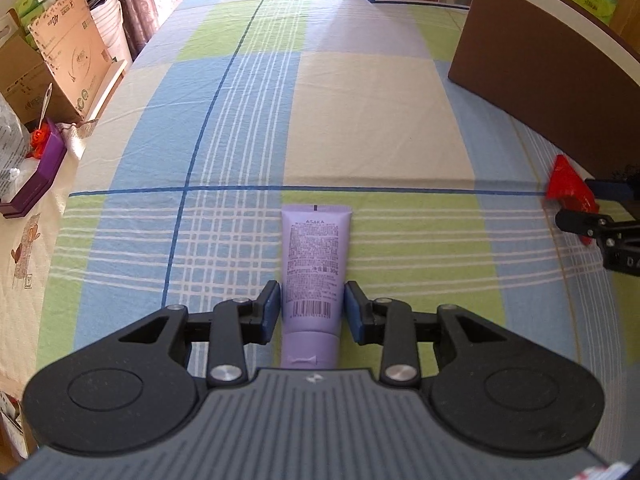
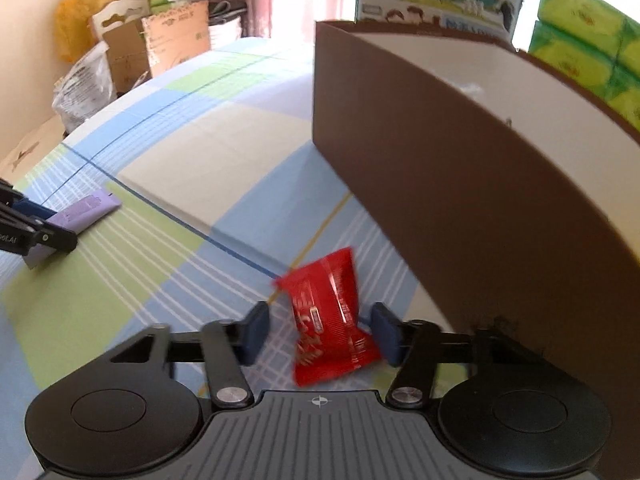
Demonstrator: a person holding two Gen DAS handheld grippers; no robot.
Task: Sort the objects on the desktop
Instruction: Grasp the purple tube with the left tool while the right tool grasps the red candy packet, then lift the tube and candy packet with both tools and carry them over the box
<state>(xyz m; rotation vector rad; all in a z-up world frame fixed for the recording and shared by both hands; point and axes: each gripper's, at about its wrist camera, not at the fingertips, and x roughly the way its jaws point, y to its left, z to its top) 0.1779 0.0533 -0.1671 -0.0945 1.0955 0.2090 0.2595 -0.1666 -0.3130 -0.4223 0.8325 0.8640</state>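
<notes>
Lying flat on the checked cloth (image 1: 360, 128), a purple tube (image 1: 314, 276) is seen between the pads of the left gripper (image 1: 312, 312), cap end toward the camera and crimped end pointing away. The left blue pad (image 1: 269, 312) sits right at the tube's edge; a thin gap is visible at the right pad. The jaws are spread about as wide as the tube and no squeeze is seen on it, so the left gripper is recorded as released around the tube.

From the right wrist view, a red packet (image 2: 330, 316) is seen between the pads of the right gripper (image 2: 320, 332). The packet is crumpled and tilted, its lower right corner touching the right pad (image 2: 386, 334); the left pad stands clearly apart from it. The right gripper is recorded as released, jaws wide.

A brown box (image 2: 460, 184) with a pale inside stands on the cloth just beside the right gripper, on its right. The purple tube and the left gripper's finger are visible at the far left of this view, well apart from the packet.

Cardboard boxes (image 1: 64, 64) are noted beyond the left edge of the cloth, and green packs (image 2: 588, 40) behind the brown box.
</notes>
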